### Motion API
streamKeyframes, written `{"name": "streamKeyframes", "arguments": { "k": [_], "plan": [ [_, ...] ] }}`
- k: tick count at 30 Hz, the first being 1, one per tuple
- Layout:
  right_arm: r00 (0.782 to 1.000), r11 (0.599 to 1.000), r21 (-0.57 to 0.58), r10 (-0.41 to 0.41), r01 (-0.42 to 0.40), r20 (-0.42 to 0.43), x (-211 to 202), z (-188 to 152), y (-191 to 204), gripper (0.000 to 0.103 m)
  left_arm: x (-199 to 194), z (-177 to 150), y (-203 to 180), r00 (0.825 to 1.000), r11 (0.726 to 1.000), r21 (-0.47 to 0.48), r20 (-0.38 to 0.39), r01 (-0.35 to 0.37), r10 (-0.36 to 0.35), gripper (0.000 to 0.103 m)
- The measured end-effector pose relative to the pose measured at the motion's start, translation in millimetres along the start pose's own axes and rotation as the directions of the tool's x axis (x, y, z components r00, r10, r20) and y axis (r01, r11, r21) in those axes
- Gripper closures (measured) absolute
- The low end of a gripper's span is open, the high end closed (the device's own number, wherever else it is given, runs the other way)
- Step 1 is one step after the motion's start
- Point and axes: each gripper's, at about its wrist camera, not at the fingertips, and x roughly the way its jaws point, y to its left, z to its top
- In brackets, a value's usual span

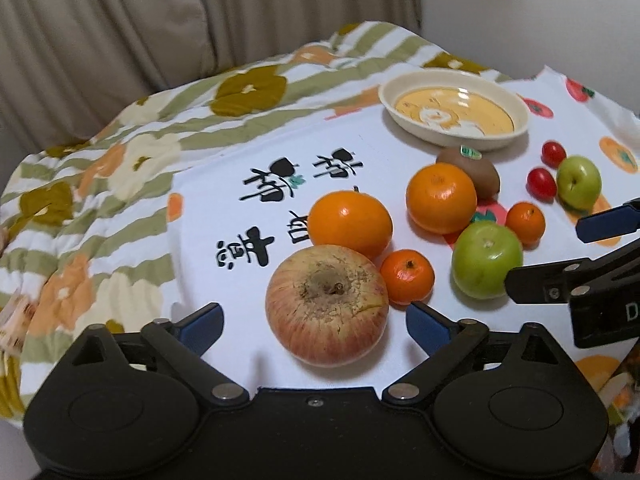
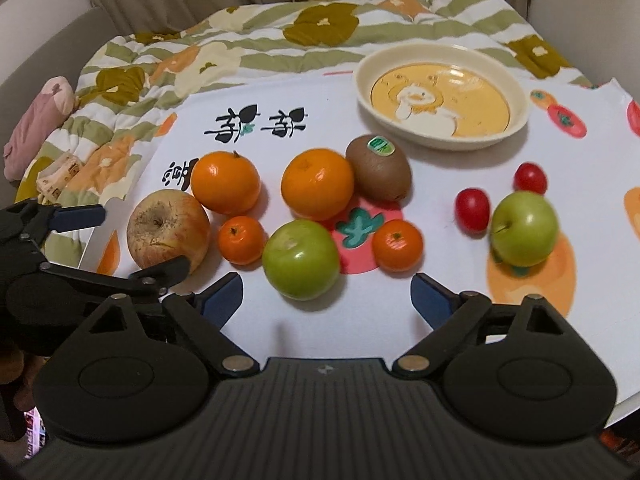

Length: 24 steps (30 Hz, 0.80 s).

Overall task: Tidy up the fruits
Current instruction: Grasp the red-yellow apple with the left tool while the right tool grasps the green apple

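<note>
Fruit lies on a white printed cloth (image 1: 224, 208). My left gripper (image 1: 314, 326) is open, its blue fingers on either side of a large red apple (image 1: 326, 306). Behind it are two big oranges (image 1: 350, 224) (image 1: 440, 198), two small mandarins (image 1: 407, 277) (image 1: 525, 223), a green apple (image 1: 486, 260), a kiwi (image 1: 470, 172), a smaller green apple (image 1: 579, 182) and two cherry tomatoes (image 1: 541, 183). My right gripper (image 2: 326, 300) is open and empty, just in front of the green apple (image 2: 301, 259). A cream bowl (image 2: 442, 96) stands empty at the back.
The cloth lies on a striped flowered quilt (image 1: 100, 184) in front of a beige sofa back (image 1: 120, 28). A pink cushion (image 2: 38, 124) lies at far left. The left gripper shows at the right wrist view's left edge (image 2: 80, 236).
</note>
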Motion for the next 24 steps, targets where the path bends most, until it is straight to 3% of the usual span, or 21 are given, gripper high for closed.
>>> {"name": "streamKeyframes", "arguments": {
  "k": [8, 11, 24],
  "plan": [
    [1.0, 0.998, 0.053, -0.022, 0.023, -0.021, 21.4, -0.5, 7.9, 0.008, 23.6, 3.4, 1.6, 0.998, 0.997, 0.051, -0.016, 0.057, -0.056, 0.015],
    [0.999, 0.998, 0.064, -0.025, 0.027, -0.027, 25.4, 0.4, 8.8, 0.009, 28.8, 4.0, 2.9, 0.997, 0.996, 0.055, -0.024, 0.077, -0.075, 0.024],
    [0.999, 0.998, 0.062, -0.029, 0.032, -0.039, 37.5, 4.9, 15.8, 0.023, 28.1, 1.9, 5.1, 0.995, 0.993, 0.066, -0.017, 0.096, -0.095, 0.025]
  ]
}}
